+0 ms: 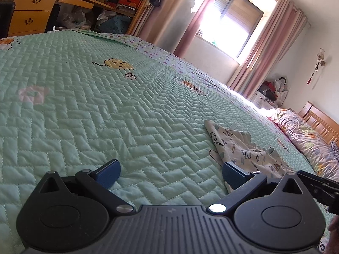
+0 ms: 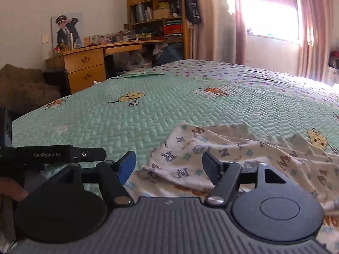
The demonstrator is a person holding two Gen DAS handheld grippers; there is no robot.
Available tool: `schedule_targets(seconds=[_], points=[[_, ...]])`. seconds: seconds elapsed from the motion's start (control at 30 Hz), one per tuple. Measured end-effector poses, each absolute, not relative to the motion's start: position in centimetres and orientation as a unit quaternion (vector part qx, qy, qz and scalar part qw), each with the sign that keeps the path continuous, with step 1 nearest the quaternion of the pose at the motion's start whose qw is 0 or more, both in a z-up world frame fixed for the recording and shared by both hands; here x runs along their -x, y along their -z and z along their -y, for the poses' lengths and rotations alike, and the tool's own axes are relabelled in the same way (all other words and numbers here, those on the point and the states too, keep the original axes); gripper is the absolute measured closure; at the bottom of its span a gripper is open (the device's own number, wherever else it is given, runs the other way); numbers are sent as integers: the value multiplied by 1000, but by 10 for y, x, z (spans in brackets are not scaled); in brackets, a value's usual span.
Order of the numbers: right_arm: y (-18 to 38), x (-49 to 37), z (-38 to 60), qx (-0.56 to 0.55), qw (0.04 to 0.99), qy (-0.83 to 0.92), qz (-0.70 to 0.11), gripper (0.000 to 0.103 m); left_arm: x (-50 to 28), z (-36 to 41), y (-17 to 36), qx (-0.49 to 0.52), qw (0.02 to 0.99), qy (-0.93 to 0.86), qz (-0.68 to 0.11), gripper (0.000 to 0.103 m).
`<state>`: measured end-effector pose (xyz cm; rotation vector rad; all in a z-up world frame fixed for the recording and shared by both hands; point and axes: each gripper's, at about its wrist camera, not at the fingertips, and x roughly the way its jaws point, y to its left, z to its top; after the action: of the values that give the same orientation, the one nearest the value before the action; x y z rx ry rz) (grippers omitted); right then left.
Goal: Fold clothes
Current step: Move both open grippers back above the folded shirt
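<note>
Black ribbed housing fills the bottom of both wrist views, my two tongs reaching out over it. Left gripper (image 1: 170, 174): blue-padded fingers (image 1: 110, 172) spread wide, released, nothing between them but quilt. Right gripper (image 2: 168, 167): jaws also apart and released; the garment (image 2: 243, 154) lies below and between them, but neither pad presses on it. Garment is thin white cloth printed with letters (soft, rumpled, one edge ruffled), and from the left tongs it sits just off the right finger. Mint-green quilted bedspread (image 1: 89, 114) has herringbone stitching and cartoon patches, flat and open ahead of and left of both tongs. Far edge meets a wooden desk (image 2: 84, 63) and pink curtains (image 1: 271, 48); a crumpled floral duvet (image 1: 305, 133) lies well right of the left tongs.
</note>
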<state>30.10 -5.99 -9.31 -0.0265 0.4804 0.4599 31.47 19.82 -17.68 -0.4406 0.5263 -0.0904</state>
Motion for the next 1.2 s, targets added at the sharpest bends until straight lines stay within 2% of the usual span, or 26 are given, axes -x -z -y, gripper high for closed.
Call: schedule_targets(seconds=[0.43, 0.7, 1.2], points=[[107, -166, 131, -36, 944, -118, -306, 31, -284, -154, 150, 87, 938, 20, -334, 1], [96, -135, 127, -49, 946, -138, -289, 31, -223, -130, 136, 91, 926, 33, -366, 1], [85, -84, 156, -126, 945, -141, -267, 26, -143, -77, 95, 17, 927, 51, -372, 1]])
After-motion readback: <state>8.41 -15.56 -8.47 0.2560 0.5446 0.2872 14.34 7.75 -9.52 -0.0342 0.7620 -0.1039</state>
